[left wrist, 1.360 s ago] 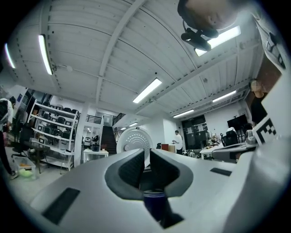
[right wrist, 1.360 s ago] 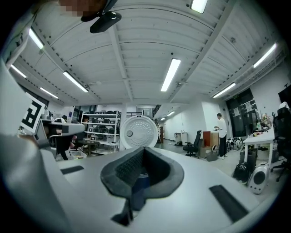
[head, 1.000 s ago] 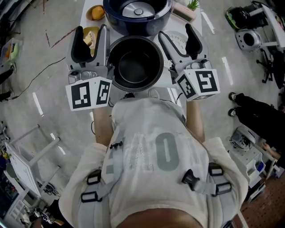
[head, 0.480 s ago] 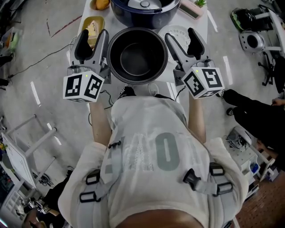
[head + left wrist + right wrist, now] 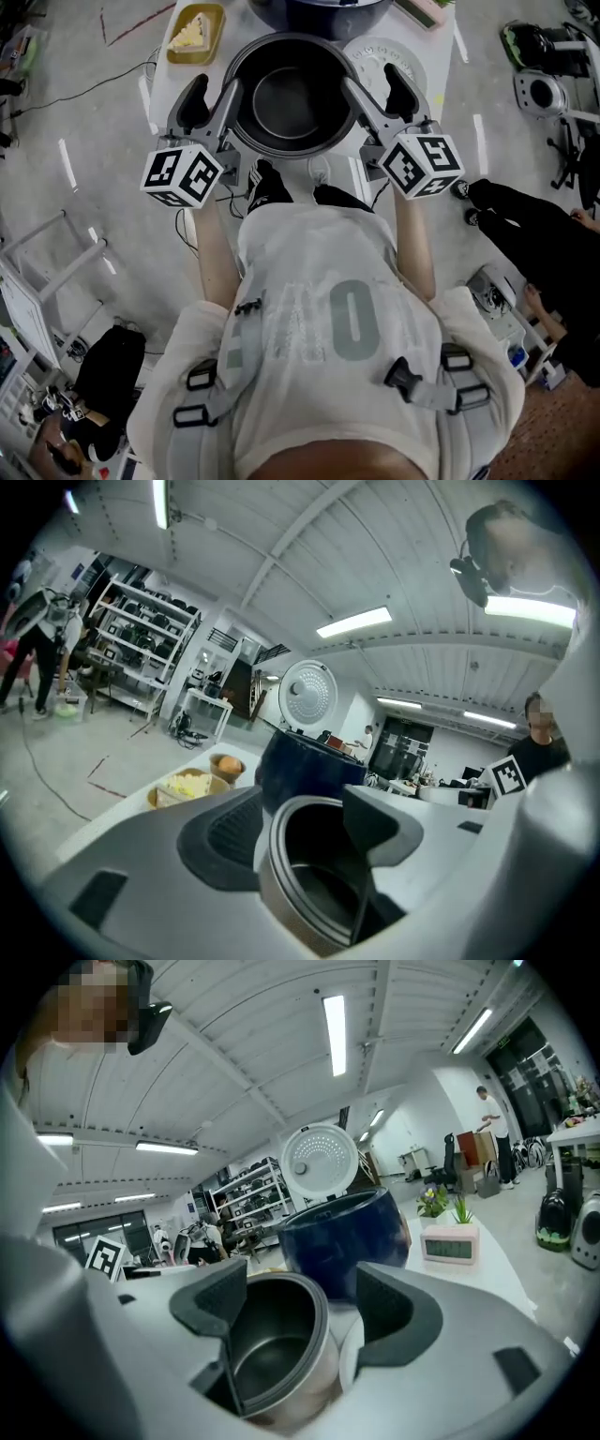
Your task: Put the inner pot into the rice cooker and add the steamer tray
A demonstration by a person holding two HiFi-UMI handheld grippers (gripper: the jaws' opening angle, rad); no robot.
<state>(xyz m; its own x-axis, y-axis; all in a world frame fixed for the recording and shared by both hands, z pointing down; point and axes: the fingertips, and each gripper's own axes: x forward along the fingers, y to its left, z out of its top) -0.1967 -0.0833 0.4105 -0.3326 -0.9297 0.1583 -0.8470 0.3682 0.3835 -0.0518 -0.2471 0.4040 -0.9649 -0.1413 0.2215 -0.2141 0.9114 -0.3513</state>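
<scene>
Since a moment ago both grippers have come in from the sides of the inner pot [image 5: 292,98] and now straddle its rim. The left gripper [image 5: 213,94] has one jaw outside the wall and one inside the bowl, and the right gripper [image 5: 375,86] does the same on the opposite side. Neither pair has clenched yet: both are spread wide, and the right gripper view shows a gap between the outer jaw and the pot wall. The pot stands on the worktop [image 5: 232,23] just in front of the open rice cooker [image 5: 319,6], though I cannot tell whether it has left the surface. The steamer tray [image 5: 370,54] lies beside it, untouched. The two-sided grasp looks set up, so closing and lifting should come next.
</scene>
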